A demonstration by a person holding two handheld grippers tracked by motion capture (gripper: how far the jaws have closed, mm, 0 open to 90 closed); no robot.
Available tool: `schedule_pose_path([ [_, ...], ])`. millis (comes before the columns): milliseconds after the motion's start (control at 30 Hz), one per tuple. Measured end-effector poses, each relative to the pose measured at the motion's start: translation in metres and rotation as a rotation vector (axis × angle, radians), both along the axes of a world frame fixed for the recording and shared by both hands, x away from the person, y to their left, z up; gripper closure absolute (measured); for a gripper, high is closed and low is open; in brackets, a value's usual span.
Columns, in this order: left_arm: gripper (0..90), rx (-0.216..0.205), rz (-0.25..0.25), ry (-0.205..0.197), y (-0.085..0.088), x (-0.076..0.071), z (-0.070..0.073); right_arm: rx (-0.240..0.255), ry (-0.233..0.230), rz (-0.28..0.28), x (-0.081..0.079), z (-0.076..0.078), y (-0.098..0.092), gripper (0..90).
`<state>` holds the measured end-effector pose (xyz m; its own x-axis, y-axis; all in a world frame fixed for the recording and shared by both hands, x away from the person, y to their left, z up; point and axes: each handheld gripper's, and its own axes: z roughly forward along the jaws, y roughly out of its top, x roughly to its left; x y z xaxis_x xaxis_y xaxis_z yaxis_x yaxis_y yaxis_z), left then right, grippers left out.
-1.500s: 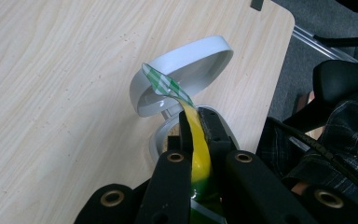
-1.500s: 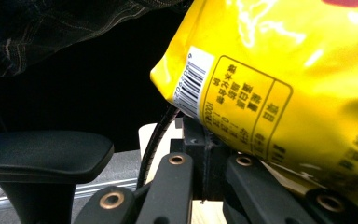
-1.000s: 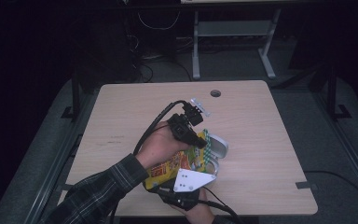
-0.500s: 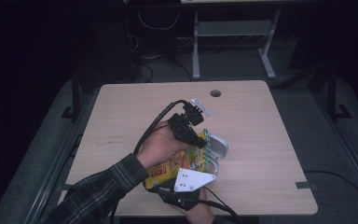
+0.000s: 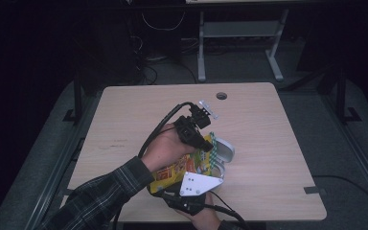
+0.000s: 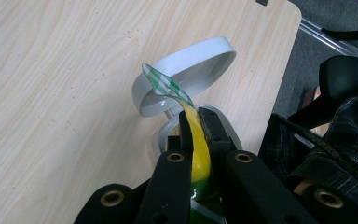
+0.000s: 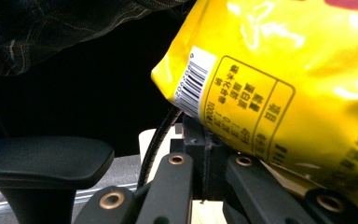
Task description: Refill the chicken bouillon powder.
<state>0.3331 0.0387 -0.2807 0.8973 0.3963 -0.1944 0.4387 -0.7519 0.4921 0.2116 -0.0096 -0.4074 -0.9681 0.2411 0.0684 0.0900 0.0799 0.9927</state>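
Note:
A yellow snack bag with a green-and-white checked top hangs over the table's near edge between both grippers. My left gripper is shut on the bag's top edge; its black jaws pinch the yellow film just below the checked strip. My right gripper, with its grey plate, is below, jaws together at the bag's lower edge, where a barcode shows. A white round bowl stands tilted just beyond the left jaws, over a second white piece.
The wooden table has a cable hole near its far edge. A plaid sleeve comes in from the lower left. A black chair armrest is off the near edge. Dark floor and a metal frame lie beyond.

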Motion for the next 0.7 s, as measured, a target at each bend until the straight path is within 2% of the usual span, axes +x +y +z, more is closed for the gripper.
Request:
schedule_pose_path([
  [433, 90.0, 0.015, 0.009, -0.012, -0.0021, 0.0017, 0.0062, 0.016, -0.014, 0.002, 0.0032, 0.005, -0.0007, 90.0],
  [700, 90.0, 0.043, 0.007, -0.022, -0.0052, 0.0028, 0.0079, 0.032, -0.011, 0.004, 0.0058, 0.006, -0.0011, 90.0],
])
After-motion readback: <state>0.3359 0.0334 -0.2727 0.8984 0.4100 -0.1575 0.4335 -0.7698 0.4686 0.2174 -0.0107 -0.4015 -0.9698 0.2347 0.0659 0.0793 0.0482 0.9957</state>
